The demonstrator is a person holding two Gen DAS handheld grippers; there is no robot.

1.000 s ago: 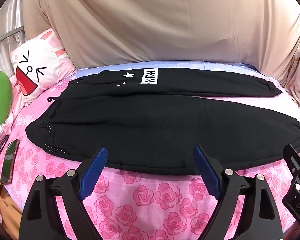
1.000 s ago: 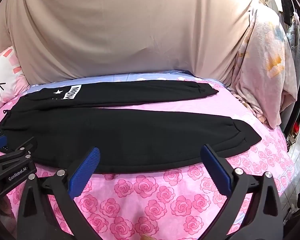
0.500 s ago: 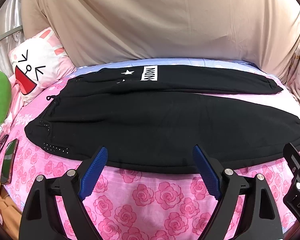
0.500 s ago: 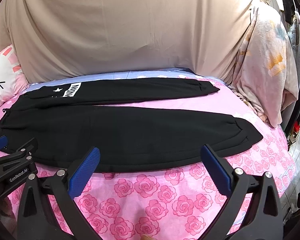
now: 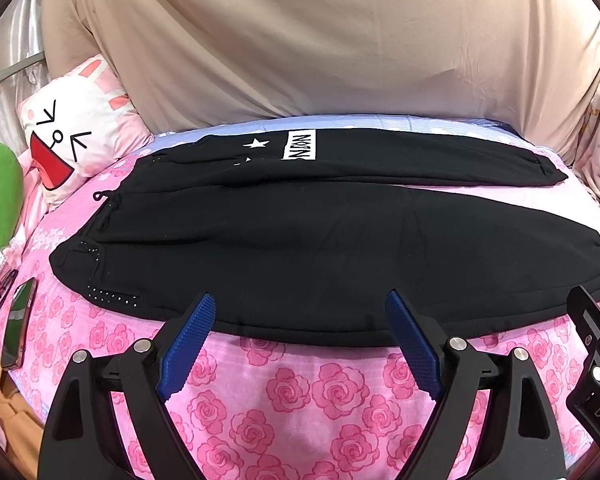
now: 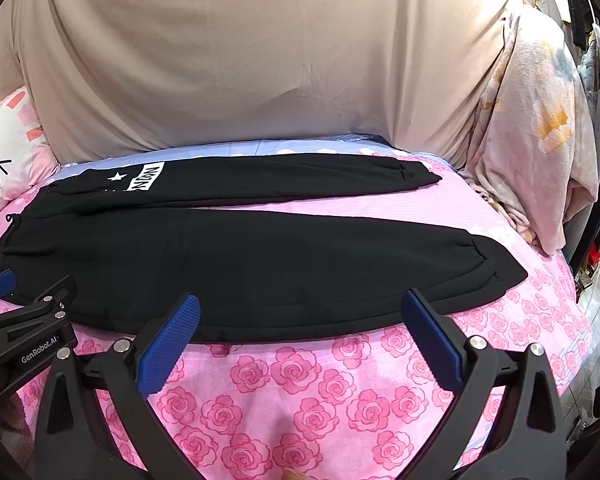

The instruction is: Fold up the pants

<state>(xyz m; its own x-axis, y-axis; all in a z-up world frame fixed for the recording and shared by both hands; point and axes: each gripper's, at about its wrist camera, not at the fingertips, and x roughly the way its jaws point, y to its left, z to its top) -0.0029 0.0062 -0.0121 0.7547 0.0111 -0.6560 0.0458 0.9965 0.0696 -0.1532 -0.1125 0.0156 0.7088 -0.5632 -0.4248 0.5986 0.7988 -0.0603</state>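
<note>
Both tools [image 5: 298, 304] [image 6: 300, 306] agape near pants [image 5: 320, 240] hem.

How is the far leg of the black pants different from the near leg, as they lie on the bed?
The far leg carries a white label and a star near the hip; the near leg is plain black there. The far leg looks narrower, the near leg broader, though the fisheye lens may add to this. The far leg's cuff ends short of the near leg's cuff. Both lie flat, unfolded, with gathered cuffs pointing right.
</note>
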